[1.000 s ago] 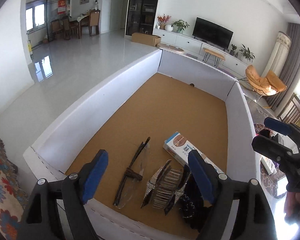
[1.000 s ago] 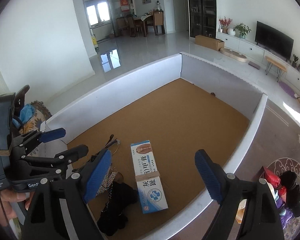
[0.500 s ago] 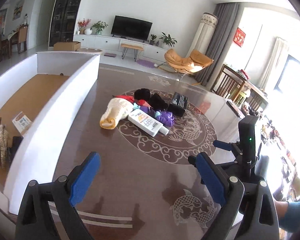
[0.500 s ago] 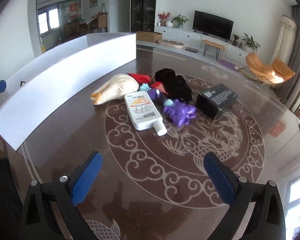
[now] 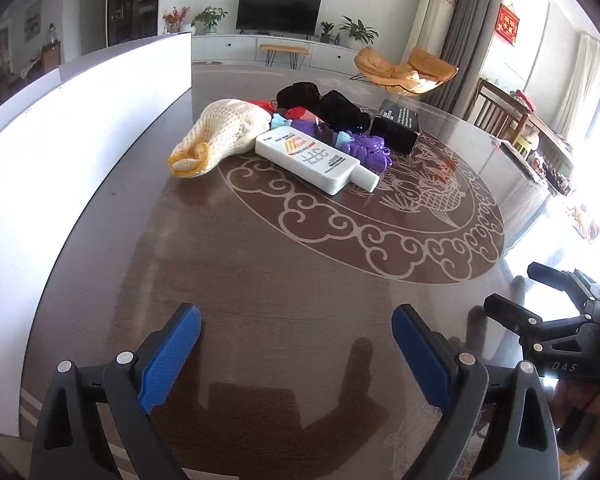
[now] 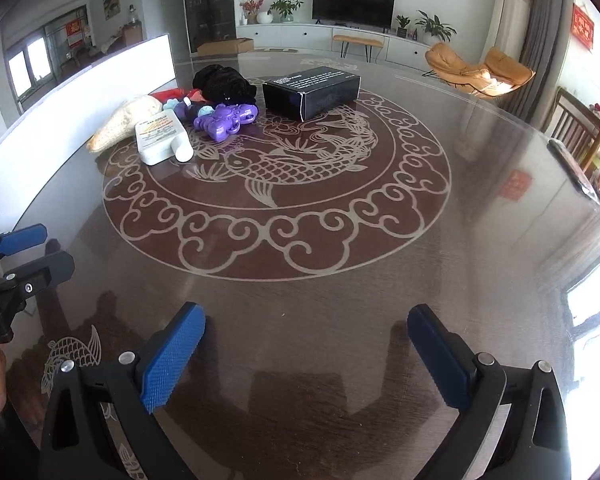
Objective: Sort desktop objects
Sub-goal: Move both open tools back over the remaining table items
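A heap of objects lies on the dark table: a cream knitted item (image 5: 224, 132) (image 6: 124, 122), a white bottle (image 5: 314, 158) (image 6: 160, 140), a purple toy (image 5: 362, 148) (image 6: 226, 120), black cloth (image 5: 332, 106) (image 6: 224, 82), a black box (image 5: 398, 126) (image 6: 312, 90) and red and light-blue bits. My left gripper (image 5: 296, 340) is open and empty, low over the table, well short of the heap. My right gripper (image 6: 306, 344) is open and empty, also well short of it.
The white wall of the sorting box (image 5: 80, 128) (image 6: 84, 92) runs along the left. The table (image 5: 300, 264) has a pale fish-and-cloud pattern. The right gripper shows at the left view's right edge (image 5: 548, 320). Chairs (image 6: 580, 120) stand beyond the table's right rim.
Both grippers have swung away from over the sorting box to face the heap on the table. Both stayed open and empty.
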The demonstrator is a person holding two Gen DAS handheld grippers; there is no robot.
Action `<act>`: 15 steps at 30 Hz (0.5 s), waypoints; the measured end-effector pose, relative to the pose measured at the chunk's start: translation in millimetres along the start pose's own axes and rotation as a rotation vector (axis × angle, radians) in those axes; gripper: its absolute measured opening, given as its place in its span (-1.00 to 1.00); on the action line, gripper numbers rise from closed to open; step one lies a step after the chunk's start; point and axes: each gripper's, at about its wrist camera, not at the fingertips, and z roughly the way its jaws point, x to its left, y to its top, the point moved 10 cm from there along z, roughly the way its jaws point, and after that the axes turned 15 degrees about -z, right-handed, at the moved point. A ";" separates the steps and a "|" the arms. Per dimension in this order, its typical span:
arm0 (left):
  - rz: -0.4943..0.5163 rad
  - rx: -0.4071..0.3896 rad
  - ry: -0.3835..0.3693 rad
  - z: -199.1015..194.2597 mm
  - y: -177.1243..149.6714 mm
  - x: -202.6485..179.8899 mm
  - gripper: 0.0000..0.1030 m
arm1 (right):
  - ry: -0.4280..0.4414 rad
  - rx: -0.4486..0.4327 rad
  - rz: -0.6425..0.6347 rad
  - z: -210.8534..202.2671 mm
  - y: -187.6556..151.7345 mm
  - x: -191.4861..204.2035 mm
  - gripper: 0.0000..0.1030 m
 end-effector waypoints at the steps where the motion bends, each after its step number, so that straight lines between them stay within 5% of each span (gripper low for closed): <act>1: -0.019 -0.005 -0.006 0.2 2.3 3.1 0.89 | -0.002 0.002 -0.001 0.5 -0.3 0.5 1.00; 15: 0.103 0.015 0.132 11.5 -5.6 -2.4 1.00 | 0.021 0.006 0.017 3.2 -1.9 0.1 1.00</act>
